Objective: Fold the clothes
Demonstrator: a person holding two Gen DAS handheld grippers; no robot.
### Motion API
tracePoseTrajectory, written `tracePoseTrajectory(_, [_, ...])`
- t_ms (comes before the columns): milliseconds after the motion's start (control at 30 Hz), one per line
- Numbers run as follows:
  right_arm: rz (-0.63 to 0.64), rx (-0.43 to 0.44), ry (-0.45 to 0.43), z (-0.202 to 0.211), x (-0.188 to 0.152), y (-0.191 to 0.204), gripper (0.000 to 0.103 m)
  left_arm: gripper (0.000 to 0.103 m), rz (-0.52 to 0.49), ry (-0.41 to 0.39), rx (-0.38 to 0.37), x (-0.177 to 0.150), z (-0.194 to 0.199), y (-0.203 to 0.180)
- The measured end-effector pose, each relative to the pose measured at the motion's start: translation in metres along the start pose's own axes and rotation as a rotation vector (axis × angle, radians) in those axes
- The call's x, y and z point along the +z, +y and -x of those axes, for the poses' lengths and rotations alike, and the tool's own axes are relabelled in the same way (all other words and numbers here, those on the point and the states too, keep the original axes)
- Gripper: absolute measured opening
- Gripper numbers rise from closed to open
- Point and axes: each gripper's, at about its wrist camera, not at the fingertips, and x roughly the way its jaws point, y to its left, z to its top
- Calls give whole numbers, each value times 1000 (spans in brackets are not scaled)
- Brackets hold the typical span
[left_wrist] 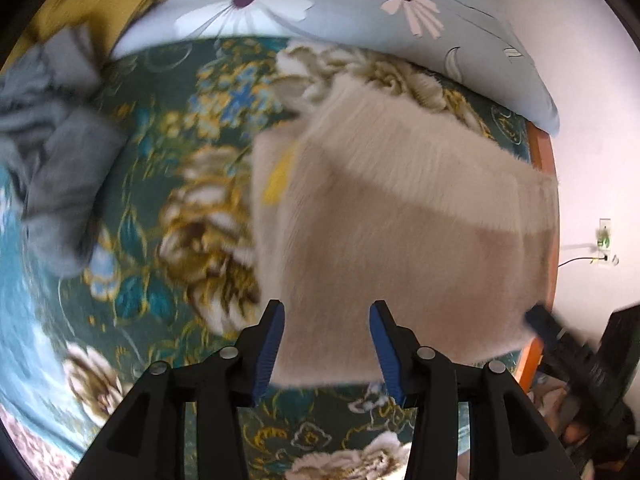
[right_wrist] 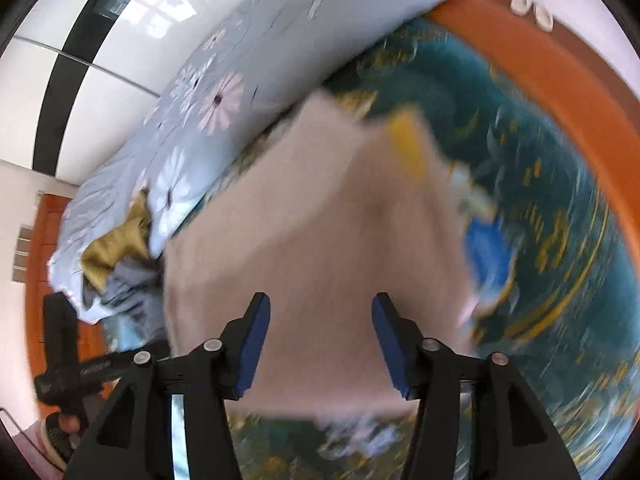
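My left claw [left_wrist: 327, 344] stands partly open, its blue pads [left_wrist: 272, 344] on either side of the near edge of the beige fuzzy garment [left_wrist: 400, 240] without pressing on it. My right claw [right_wrist: 320, 344] is the same: jaws apart, the garment's near edge [right_wrist: 320, 360] lying between them but not pinched. I judge both claws have let go, so the cloth can settle flat instead of being dragged along.

The garment lies folded in a rough rectangle on the bed, spread over the green floral blanket [left_wrist: 168, 208]. In the left view a paler band crosses its upper part, which looks like one layer laid over another, and a yellow tag or patch [left_wrist: 278, 176] peeks out at its left side. Its far corner sits just beside the wooden bed frame [left_wrist: 540, 152], so I would keep it from sliding over that edge.

Further out, a crumpled grey garment [left_wrist: 60, 168] and a mustard-yellow one [left_wrist: 92, 4] wait at the far left, against the light blue daisy-print quilt [left_wrist: 320, 8]. To my mind those are next in line. Both views are smeared with blur, so finer creases I cannot make out.
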Motion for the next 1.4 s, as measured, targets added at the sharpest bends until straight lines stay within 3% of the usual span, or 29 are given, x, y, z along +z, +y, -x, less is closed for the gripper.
tracePoseTrajectory(200, [2,2,135,-22,-62,18,60,48,-21,31,63,-29,4,7])
tracePoseTrajectory(300, [-11,-41,155,-28,-76,26,67,62,-11,28,81,-41,11,12])
tracePoseTrajectory(367, [19,-73,166,-32,-83,35,83,66,-22,8,100,-50,19,14])
tracePoseTrajectory(633, [83,-108,175,-29,-98,69,85,81,-100,-82,113,-85,50,24])
tracePoseTrajectory(733, [101,-143,171,-27,-105,78,102,92,-169,-164,89,-96,65,26])
tracePoseTrajectory(833, [113,-192,165,-19,-114,88,103,100,-177,-205,48,-99,73,32])
tracePoseTrajectory(1067, [207,-329,114,0,-122,116,103,103,-135,-242,-29,-97,78,49])
tracePoseTrajectory(1267, [246,-446,95,3,-125,132,103,103,-103,-277,10,-91,76,68])
tracePoseTrajectory(1400, [219,-481,109,-3,-133,138,103,103,-135,-370,65,-94,80,72])
